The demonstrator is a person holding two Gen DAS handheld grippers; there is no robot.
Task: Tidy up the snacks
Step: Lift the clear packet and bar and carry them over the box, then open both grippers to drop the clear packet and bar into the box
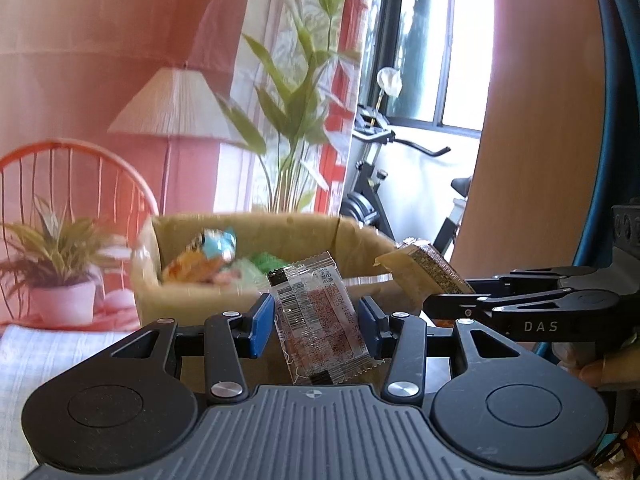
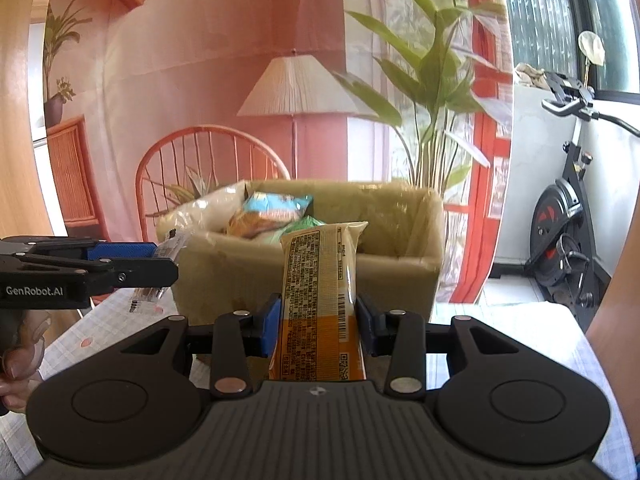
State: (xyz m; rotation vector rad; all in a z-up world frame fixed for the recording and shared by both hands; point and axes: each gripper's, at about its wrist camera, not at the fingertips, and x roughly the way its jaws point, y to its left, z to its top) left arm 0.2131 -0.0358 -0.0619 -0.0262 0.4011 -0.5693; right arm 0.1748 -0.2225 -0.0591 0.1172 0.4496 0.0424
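- Carrying both packets toward the cardboard box (image 2: 400, 248) is the step in hand, as I judge it.
- The left tool (image 1: 316, 322) is closed on a clear packet with a barcode (image 1: 320, 320); it leans to one side between the blue pads.
- The right tool (image 2: 316, 322) is closed on a yellow-orange bar packet (image 2: 318, 300), standing upright.
- The box stands on the checked surface (image 2: 500, 328), just ahead, already holding other snacks (image 2: 276, 216).
- Bring each tool above the box rim before opening, one after the other, so that the tools do not collide.
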